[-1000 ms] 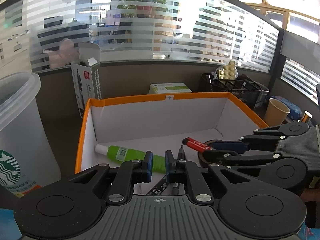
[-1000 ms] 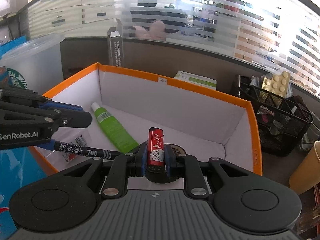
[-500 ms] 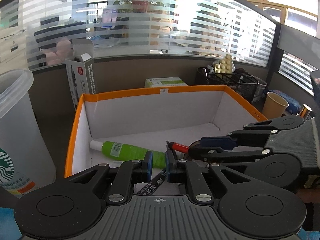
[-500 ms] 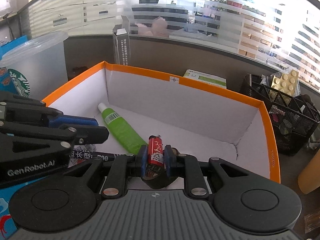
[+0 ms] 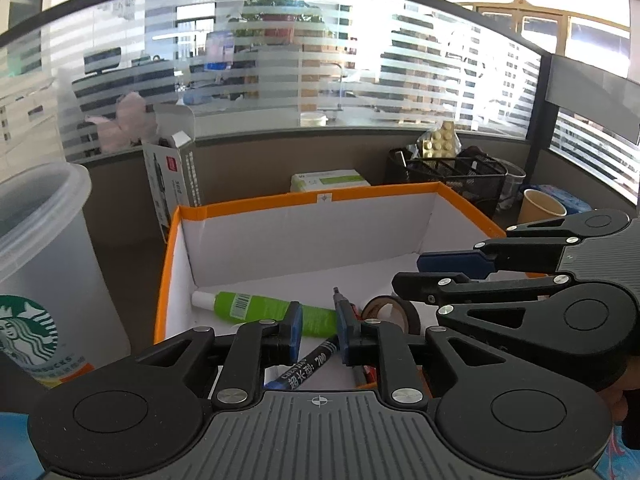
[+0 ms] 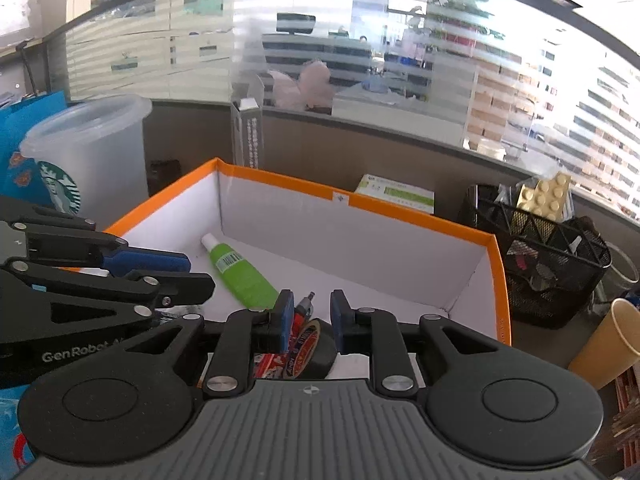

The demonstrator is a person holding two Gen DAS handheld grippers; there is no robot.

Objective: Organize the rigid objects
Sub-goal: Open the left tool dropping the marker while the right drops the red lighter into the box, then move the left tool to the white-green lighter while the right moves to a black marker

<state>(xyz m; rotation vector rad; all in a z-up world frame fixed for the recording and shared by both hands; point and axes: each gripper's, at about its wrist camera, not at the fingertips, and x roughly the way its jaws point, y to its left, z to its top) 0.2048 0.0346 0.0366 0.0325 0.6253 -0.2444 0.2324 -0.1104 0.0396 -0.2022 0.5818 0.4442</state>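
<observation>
Down at six o'clock in both wrist views the action sits over the orange-rimmed box (image 5: 308, 199) — this reads as the let-go step of tidying the rigid items into it. The left gripper (image 5: 318, 330) has its jaws easing apart right now; the black marker (image 5: 308, 364) lies below the gap on the box floor, and neither pad presses on it, so it is released. The right gripper (image 6: 306, 316) shows clear daylight between its blue pads too — unclenched, grasping nothing — with the red lighter (image 6: 298, 322) and the dark tape roll (image 6: 316, 346) lying beneath it, the lighter propped against the roll as far as this low angle lets me judge. At ten o'clock from the right jaws the green tube (image 6: 240, 276) lies flat on the white floor, cap toward the far left corner. Four items look to be in the box, so the sorting seems well along. Next move, as I read it: both tools lift straight up and clear of the box walls without dragging the marker or nudging the lighter, then go looking for anything left outside. The mesh basket (image 6: 540, 256) at two o'clock, the paper cup (image 6: 604, 344) at three and the big plastic cup (image 5: 36, 264) at nine crowd the box — the exit path wants care.
</observation>
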